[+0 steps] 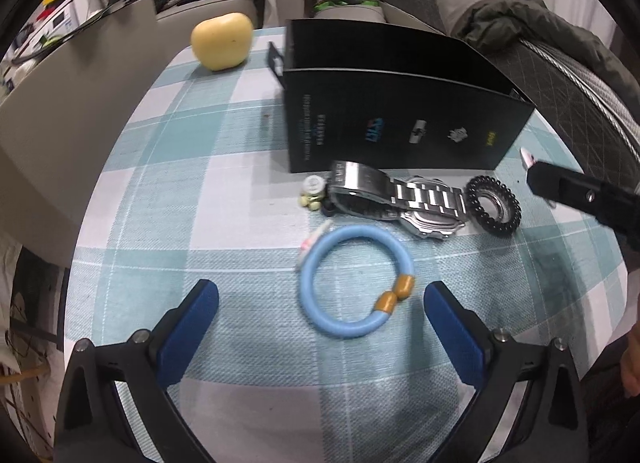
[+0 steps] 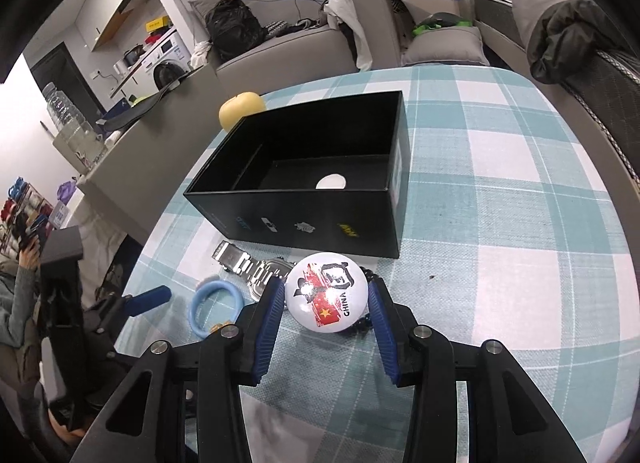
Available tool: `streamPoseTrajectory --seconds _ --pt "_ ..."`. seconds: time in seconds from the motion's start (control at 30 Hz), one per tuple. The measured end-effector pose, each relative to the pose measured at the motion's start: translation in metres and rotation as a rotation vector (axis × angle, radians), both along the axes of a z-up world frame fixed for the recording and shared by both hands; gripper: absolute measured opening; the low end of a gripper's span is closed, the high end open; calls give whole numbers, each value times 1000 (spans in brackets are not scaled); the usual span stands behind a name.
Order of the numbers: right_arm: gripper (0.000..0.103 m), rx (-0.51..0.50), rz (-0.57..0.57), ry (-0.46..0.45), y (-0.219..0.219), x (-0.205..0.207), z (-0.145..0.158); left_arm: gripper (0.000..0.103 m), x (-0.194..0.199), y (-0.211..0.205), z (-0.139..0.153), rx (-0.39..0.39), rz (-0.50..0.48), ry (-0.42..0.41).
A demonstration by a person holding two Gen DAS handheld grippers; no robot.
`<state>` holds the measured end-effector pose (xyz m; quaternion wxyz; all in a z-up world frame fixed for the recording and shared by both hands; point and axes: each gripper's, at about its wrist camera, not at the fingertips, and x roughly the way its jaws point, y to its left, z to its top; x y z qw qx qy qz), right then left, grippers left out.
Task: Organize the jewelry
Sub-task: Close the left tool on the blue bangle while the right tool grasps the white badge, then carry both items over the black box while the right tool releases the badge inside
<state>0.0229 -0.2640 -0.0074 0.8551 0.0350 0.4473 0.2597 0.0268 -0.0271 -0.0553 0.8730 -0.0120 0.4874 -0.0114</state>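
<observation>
My right gripper (image 2: 327,299) is shut on a round white pin badge (image 2: 327,297) printed with a panda and "CHINA", held above the table in front of an open black box (image 2: 296,219). My left gripper (image 1: 320,303) is open and empty, low over the cloth, with a light blue bracelet (image 1: 354,281) between its fingers. Beyond it lie a silver metal watch (image 1: 400,195), a black coil hair tie (image 1: 494,205) and a small pale trinket (image 1: 312,193). The box (image 1: 400,119) stands behind them. The right gripper's finger (image 1: 576,191) shows at the right edge.
A yellow apple-shaped object (image 1: 222,41) sits at the table's far left. The table has a teal and white checked cloth (image 2: 500,223). A sofa with clothes and bags stands behind the table. A white disc (image 2: 331,182) lies on the box floor.
</observation>
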Motion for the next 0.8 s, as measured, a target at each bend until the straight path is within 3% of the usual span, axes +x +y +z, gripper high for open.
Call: streamPoseTrajectory --seconds 0.1,0.17,0.37,0.8 --pt "42 3 -3 -7 -1 -1 2 79 -1 -4 0 9 -23 -18" --pt "42 5 -3 -8 -2 -1 3 55 -3 -7 3 9 -54 -39" --pt "42 7 7 -36 -2 -7 10 55 -10 -12 10 -8 -101 -49" --pt "42 98 72 -106 -10 -18 55 55 -26 -7 91 -41 -59 -283"
